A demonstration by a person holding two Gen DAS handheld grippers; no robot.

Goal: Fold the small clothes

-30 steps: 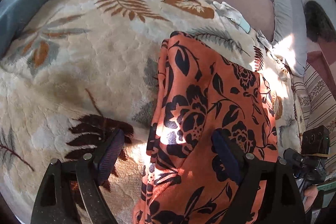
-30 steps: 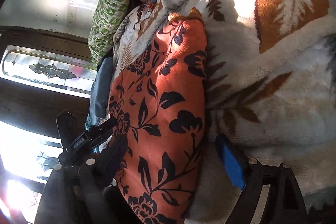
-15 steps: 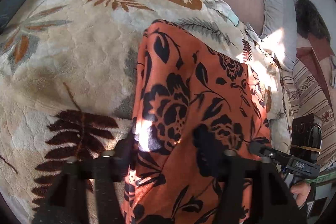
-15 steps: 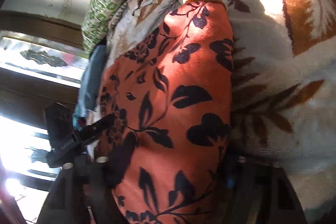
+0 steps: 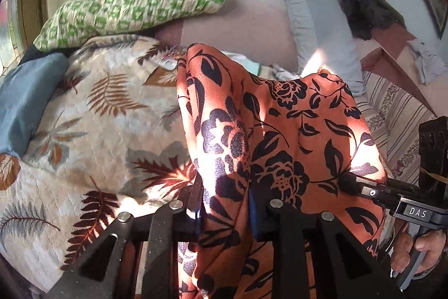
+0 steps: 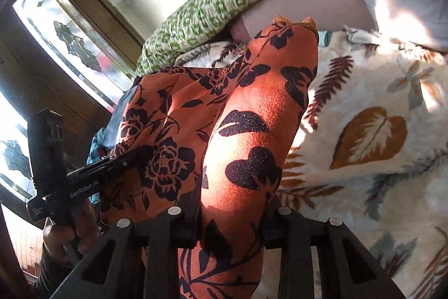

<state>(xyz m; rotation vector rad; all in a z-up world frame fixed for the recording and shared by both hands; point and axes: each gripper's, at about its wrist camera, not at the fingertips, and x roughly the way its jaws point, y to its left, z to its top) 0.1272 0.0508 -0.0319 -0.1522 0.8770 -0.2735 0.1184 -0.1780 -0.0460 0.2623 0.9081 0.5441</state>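
An orange garment with a black flower print (image 5: 274,136) is lifted at its near edge above a cream blanket with leaf patterns (image 5: 92,114). My left gripper (image 5: 224,203) is shut on the garment's near left part. My right gripper (image 6: 229,212) is shut on the garment (image 6: 252,114) at its near right part. The cloth bunches between both pairs of jaws and slopes away to its far edge, which still lies on the blanket (image 6: 378,114). Each gripper shows in the other's view, the right (image 5: 403,203) and the left (image 6: 92,181).
A green and white patterned pillow (image 5: 134,4) lies at the back by the wall. A blue cushion (image 5: 25,100) sits at the left. A grey pillow (image 5: 316,27) and a dark furry thing (image 5: 366,10) lie at the back right. A window (image 6: 64,46) is at the left.
Both grippers have closed on the garment's near edge and lifted it off the blanket. The cameras have tilted up, so the wall and pillows now show.
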